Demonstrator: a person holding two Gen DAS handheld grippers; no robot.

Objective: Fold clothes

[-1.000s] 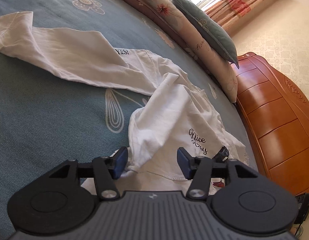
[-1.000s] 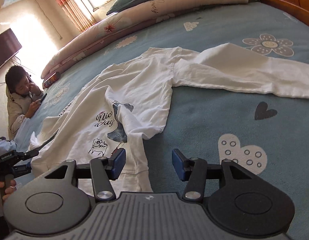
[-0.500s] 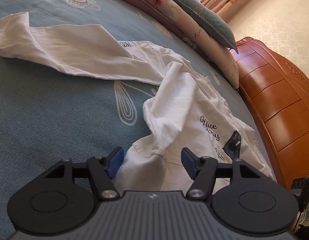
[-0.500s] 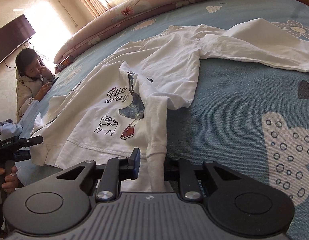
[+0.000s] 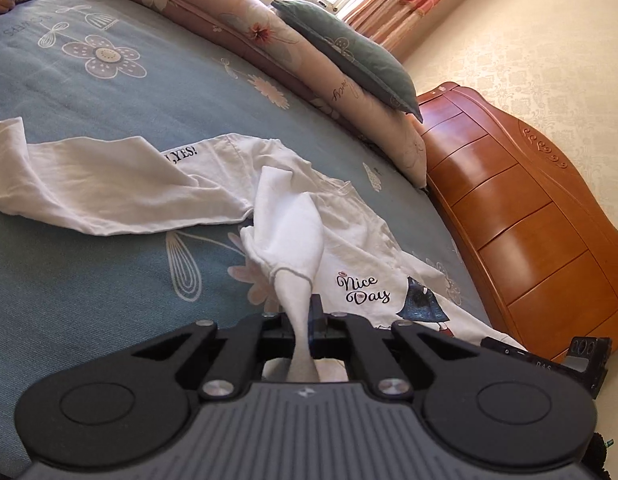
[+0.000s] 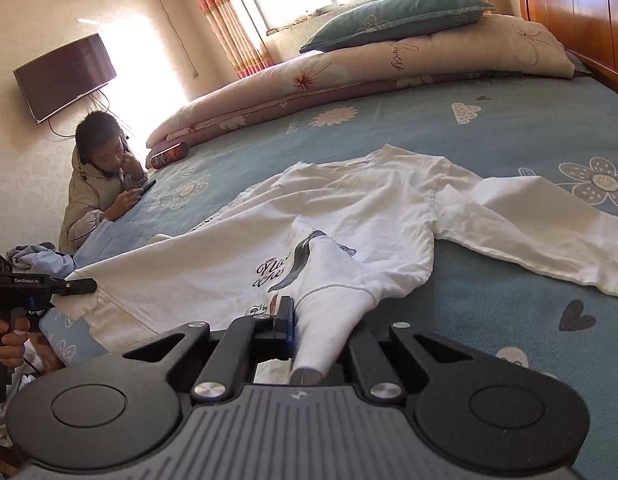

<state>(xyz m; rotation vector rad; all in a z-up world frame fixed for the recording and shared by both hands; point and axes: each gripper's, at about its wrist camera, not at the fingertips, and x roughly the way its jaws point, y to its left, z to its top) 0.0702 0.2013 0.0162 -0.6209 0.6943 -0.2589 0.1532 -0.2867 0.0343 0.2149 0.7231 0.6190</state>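
Both wrist cameras look low and close across the bed [image 5: 89, 280] from its near edge, sharing the white shirt [image 6: 349, 216] and pillows [image 5: 349, 56].

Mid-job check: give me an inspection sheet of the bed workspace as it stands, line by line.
Surface: blue patterned bedsheet, mostly flat.
Job's things: white long-sleeved shirt lies print side up, one sleeve spread sideways; the hem is bunched and lifted at two points.
Clutter: snack can by the rolled quilt; green pillow on top of the quilt.
Grippers: left gripper shut on a pinch of shirt fabric; right gripper shut on another bunch of the same shirt.
Cables: wires hang below the wall TV; none on the bed.
Surroundings: wooden headboard, curtains, a person leaning on the far bed edge with a phone.
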